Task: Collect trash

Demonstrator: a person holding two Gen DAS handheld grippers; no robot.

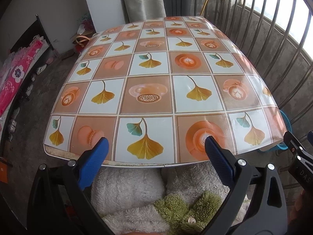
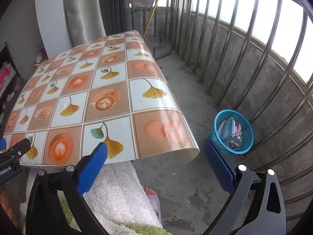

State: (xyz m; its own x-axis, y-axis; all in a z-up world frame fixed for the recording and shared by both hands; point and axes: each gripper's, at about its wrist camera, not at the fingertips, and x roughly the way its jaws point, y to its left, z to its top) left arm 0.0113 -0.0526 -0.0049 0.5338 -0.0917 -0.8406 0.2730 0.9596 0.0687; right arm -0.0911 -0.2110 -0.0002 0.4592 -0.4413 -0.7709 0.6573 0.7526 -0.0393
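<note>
A blue mesh basket stands on the concrete floor right of the table, by the metal railing. Inside it lie a crushed clear bottle and white and red wrappers. My right gripper hangs open over the table's near right corner, its right finger close to the basket, nothing held. My left gripper stands open above the table's near edge, empty. A sliver of the basket peeks past the table's right edge in the left wrist view. The table wears a glossy cloth printed with ginkgo leaves and coffee cups, with no loose items on it.
The metal railing and a low concrete wall run along the right. A person's fluffy white and green garment and a slippered foot are below the grippers. A bed with pink bedding and shoes sits at left.
</note>
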